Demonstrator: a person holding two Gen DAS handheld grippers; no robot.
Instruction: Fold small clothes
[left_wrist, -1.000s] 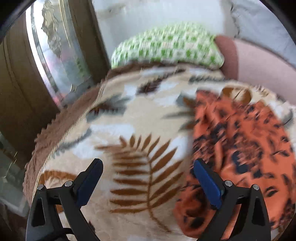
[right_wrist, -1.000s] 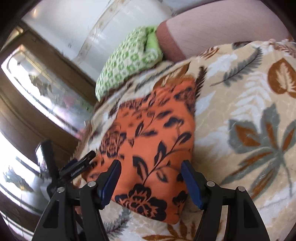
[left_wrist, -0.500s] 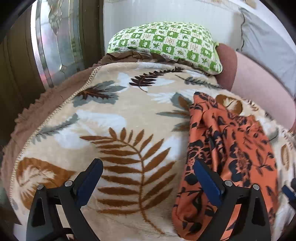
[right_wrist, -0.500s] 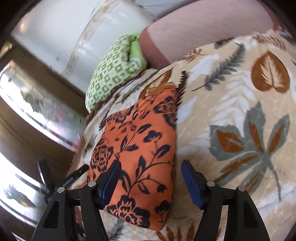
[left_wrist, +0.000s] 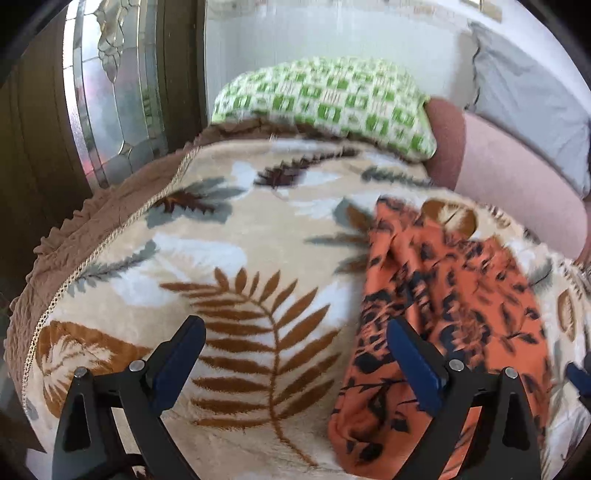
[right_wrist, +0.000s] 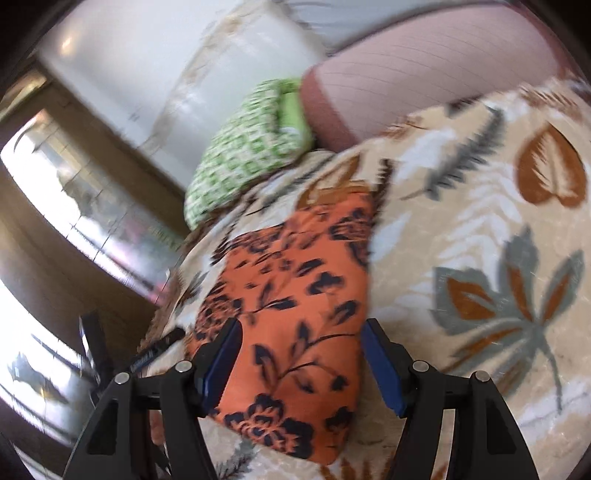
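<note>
A folded orange garment with dark flowers (left_wrist: 450, 288) (right_wrist: 295, 266) lies flat on a cream blanket with a leaf print (left_wrist: 240, 266) (right_wrist: 461, 229). My left gripper (left_wrist: 295, 325) is open above the bare blanket, just left of the garment; its right finger overlaps the garment's left edge in the left wrist view. My right gripper (right_wrist: 301, 326) is open above the garment's near end, one finger to each side, and the pads do not press the cloth. The left gripper's black finger (right_wrist: 157, 352) shows at the garment's left.
A green checked pillow (left_wrist: 325, 96) (right_wrist: 247, 155) and a pink bolster (left_wrist: 517, 184) (right_wrist: 424, 74) lie at the blanket's far end, with a grey cushion (left_wrist: 528, 110) behind. The blanket's brown edge (left_wrist: 92, 221) drops off on the left beside a glass door panel (left_wrist: 110, 92).
The left wrist view has swung and rolled while the left gripper stayed open over the blanket. The right gripper has kept open over the garment. The garment has not moved.
</note>
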